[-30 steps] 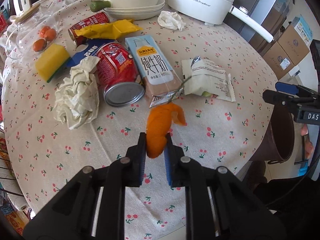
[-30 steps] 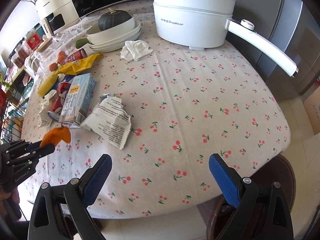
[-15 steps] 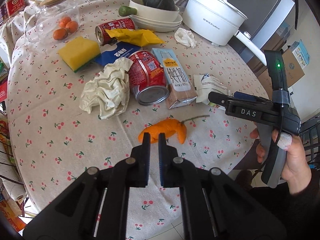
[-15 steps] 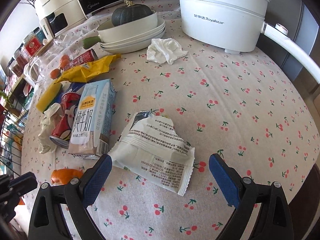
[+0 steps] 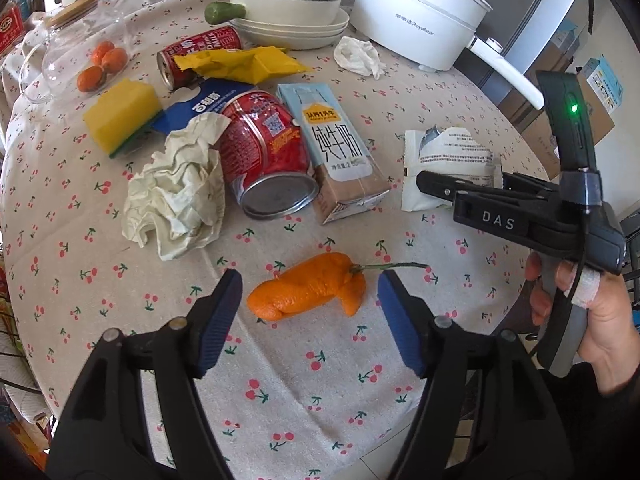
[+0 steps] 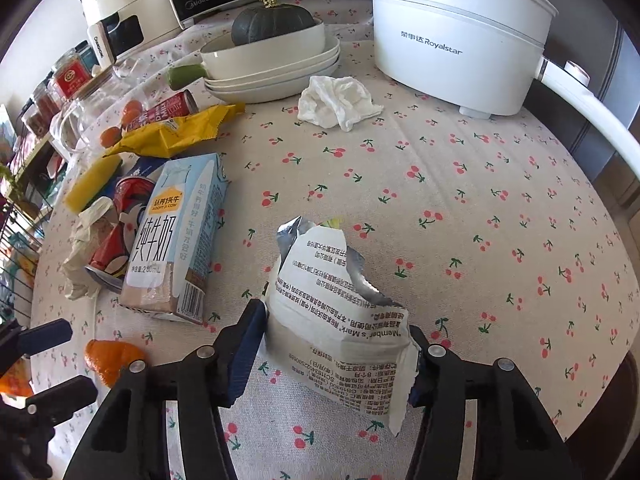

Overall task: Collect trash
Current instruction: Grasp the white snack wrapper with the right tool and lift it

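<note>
Lying flat on the cherry-print tablecloth (image 5: pixel 120 280), the orange peel (image 5: pixel 308 292) sits between the spread fingers of the left gripper (image 5: pixel 310 320), touched by neither blue pad; a thin green stem trails off its right end. The jaws stand wide, one pad on each side of the peel.

The right gripper (image 6: pixel 332 356) has its fingers around the near end of a torn white snack wrapper (image 6: pixel 340 320) (silver lining shows at the ripped top). The left pad rests against the wrapper's edge and the right one meets its crumpled corner; whether they squeeze it firmly I cannot tell, though the packet stands up a little between them. In the left wrist view the same gripper (image 5: pixel 436 188) reaches in from the right over the wrapper (image 5: pixel 448 160), with the person's hand (image 5: pixel 592 328) on its handle.

Further back lie a milk carton (image 5: pixel 336 152) on its side, just beside a red can (image 5: pixel 264 156), a crumpled paper (image 5: pixel 176 196) touching the can, a yellow sponge (image 5: pixel 120 114), a yellow wrapper (image 5: pixel 244 64) over a second can (image 5: pixel 196 50), and a white tissue (image 6: pixel 338 102). A white electric pot (image 6: pixel 456 36) and stacked dishes holding a dark squash (image 6: pixel 272 22) stand at the far edge.
</note>
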`<state>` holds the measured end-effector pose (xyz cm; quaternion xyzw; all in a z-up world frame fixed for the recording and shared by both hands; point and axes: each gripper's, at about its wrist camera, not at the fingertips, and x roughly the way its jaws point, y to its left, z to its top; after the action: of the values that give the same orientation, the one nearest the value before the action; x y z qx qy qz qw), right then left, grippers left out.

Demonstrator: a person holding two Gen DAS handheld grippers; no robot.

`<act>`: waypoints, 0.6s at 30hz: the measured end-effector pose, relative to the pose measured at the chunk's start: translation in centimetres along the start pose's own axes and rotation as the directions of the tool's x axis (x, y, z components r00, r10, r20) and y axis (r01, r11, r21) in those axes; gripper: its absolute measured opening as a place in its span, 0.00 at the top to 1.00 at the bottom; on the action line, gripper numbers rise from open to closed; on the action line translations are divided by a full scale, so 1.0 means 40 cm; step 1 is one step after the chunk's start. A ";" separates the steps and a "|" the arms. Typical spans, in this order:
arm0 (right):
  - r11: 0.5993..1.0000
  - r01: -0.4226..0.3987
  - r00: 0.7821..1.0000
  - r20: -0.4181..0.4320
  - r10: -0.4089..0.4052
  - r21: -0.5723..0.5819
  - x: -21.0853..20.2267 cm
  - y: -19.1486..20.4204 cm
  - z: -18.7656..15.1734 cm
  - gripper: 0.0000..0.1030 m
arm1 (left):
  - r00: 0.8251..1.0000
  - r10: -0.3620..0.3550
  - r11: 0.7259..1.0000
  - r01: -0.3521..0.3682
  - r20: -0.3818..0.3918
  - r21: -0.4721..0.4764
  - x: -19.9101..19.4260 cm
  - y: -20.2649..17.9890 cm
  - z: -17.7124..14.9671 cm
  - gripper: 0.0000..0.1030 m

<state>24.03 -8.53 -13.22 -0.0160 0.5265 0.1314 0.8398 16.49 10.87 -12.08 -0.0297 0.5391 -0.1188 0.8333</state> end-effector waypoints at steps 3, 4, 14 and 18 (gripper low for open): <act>0.999 -0.049 0.999 -0.015 0.049 0.018 -0.015 -0.021 -0.005 0.62 | 0.999 0.027 0.998 -0.026 -0.035 0.051 0.040 -0.016 0.006 0.31; 0.998 -0.053 0.998 -0.018 0.054 0.021 -0.023 -0.027 -0.007 0.65 | 0.998 0.041 0.997 -0.038 -0.048 0.066 0.053 -0.022 0.006 0.31; 0.996 -0.075 0.997 -0.028 0.076 0.037 -0.088 -0.098 -0.025 0.78 | 0.995 0.053 0.993 -0.044 -0.083 0.112 0.072 -0.051 0.007 0.65; 0.993 -0.103 0.994 -0.022 0.104 0.059 -0.114 -0.119 -0.032 0.81 | 0.995 0.042 0.991 -0.031 -0.087 0.127 0.064 -0.074 0.000 0.70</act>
<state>22.17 -14.25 -10.27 0.0342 0.5408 0.1591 0.8253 16.98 7.40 -13.83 0.0380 0.5677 -0.1384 0.8106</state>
